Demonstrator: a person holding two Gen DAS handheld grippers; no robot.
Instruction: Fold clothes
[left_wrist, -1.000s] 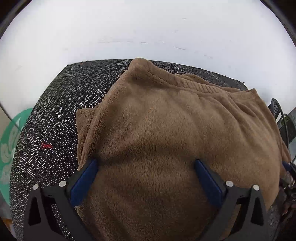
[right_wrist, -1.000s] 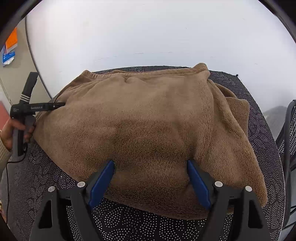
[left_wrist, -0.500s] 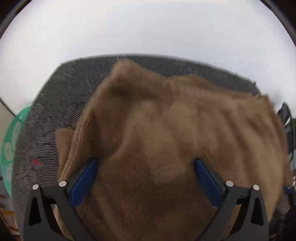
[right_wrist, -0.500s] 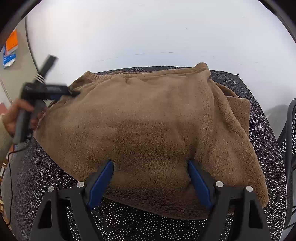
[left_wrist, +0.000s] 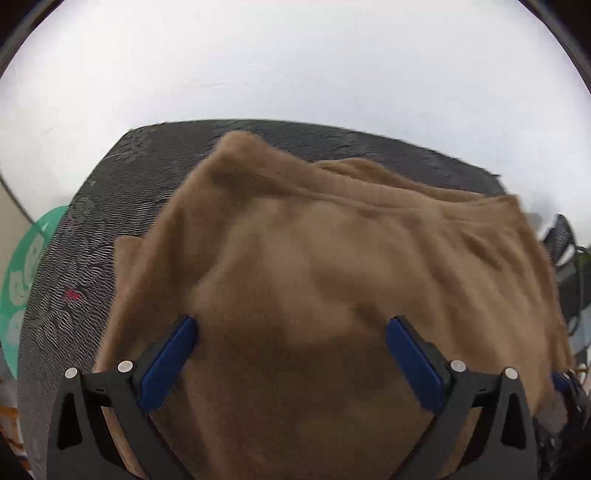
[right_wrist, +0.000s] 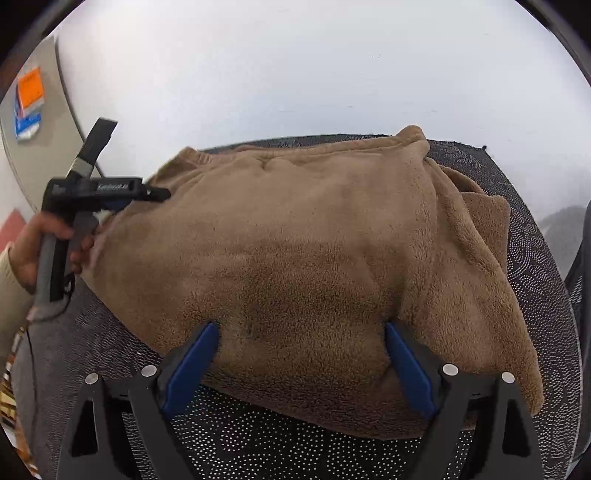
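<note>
A brown fleece garment (right_wrist: 314, 258) lies folded in a thick pile on a dark dotted table (right_wrist: 258, 443). It fills the left wrist view (left_wrist: 332, 277) too. My left gripper (left_wrist: 291, 350) is open, its blue fingers (left_wrist: 170, 354) spread over the garment's left part. From the right wrist view the left gripper (right_wrist: 147, 192) hovers at the pile's left edge, held in a hand. My right gripper (right_wrist: 301, 354) is open, its fingers (right_wrist: 406, 362) straddling the near edge of the pile. Neither grips cloth.
A white wall (right_wrist: 295, 74) stands right behind the table. A green patterned object (left_wrist: 22, 280) lies off the table's left side. A dark chair and cables (left_wrist: 569, 266) sit at the right. An orange and blue label (right_wrist: 29, 99) hangs on the left.
My left gripper has lifted and tilted up at the pile's left edge; its view is blurred by motion. The right gripper and the garment have barely moved.
</note>
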